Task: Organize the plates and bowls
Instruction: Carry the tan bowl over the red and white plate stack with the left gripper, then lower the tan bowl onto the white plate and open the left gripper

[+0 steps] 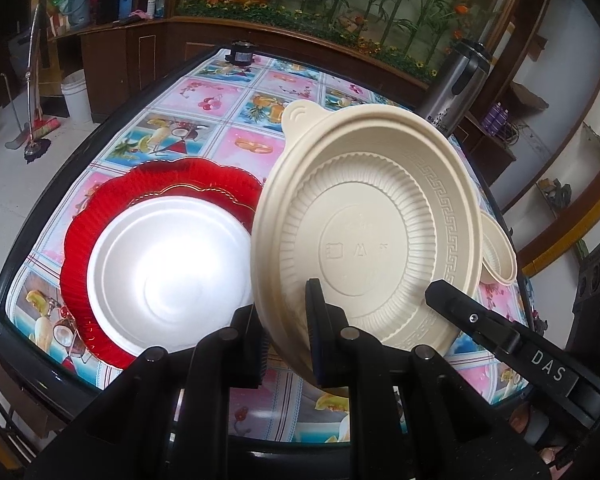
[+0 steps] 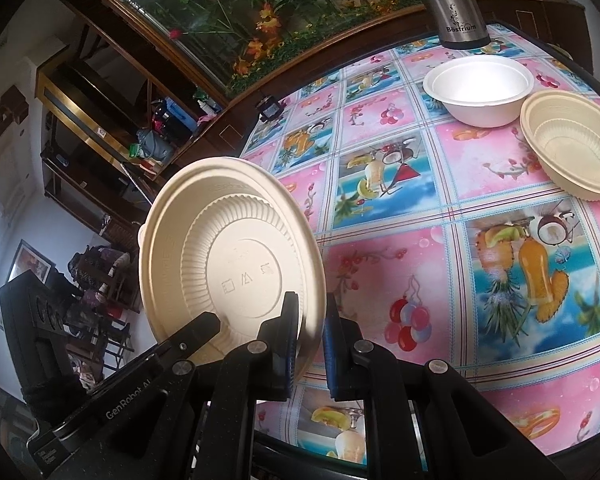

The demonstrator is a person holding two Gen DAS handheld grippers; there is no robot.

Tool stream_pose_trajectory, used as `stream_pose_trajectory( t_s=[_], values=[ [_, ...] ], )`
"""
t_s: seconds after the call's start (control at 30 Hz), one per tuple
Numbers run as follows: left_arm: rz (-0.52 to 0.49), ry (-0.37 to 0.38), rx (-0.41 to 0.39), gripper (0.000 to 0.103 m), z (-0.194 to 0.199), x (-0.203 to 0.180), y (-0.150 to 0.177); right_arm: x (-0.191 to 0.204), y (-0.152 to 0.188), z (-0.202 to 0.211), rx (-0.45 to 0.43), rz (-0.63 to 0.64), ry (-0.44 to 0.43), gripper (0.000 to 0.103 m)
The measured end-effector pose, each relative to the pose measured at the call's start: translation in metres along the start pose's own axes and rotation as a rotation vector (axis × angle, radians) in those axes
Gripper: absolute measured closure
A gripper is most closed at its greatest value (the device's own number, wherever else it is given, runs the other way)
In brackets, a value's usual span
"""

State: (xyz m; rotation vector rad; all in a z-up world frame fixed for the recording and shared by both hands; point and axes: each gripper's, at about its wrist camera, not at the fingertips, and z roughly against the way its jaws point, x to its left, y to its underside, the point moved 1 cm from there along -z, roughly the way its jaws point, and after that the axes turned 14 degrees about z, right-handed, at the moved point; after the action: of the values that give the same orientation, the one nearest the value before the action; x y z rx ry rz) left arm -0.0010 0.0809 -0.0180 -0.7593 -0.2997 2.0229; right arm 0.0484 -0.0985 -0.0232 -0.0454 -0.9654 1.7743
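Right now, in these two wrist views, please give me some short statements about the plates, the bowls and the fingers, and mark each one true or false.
1. Both grippers grip one beige ribbed plate at its rim, the left gripper and the right gripper. True.
2. The white plate lies on the red plate. True.
3. The beige plate lies flat on the tablecloth. False: it is held up, tilted.
4. The white bowl is stacked inside the beige bowl. False: they stand side by side.
5. A steel flask stands behind the white bowl. True.
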Motion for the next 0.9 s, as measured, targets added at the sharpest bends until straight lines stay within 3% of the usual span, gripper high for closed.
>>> stream_pose_trajectory(
  t_s=[0.9],
  values=[
    [0.078,-0.023,-0.083,0.089,0.025,0.040,-0.023,0.044,-0.016,-0.022,0.019,0.083,-0.043,0.092]
  ],
)
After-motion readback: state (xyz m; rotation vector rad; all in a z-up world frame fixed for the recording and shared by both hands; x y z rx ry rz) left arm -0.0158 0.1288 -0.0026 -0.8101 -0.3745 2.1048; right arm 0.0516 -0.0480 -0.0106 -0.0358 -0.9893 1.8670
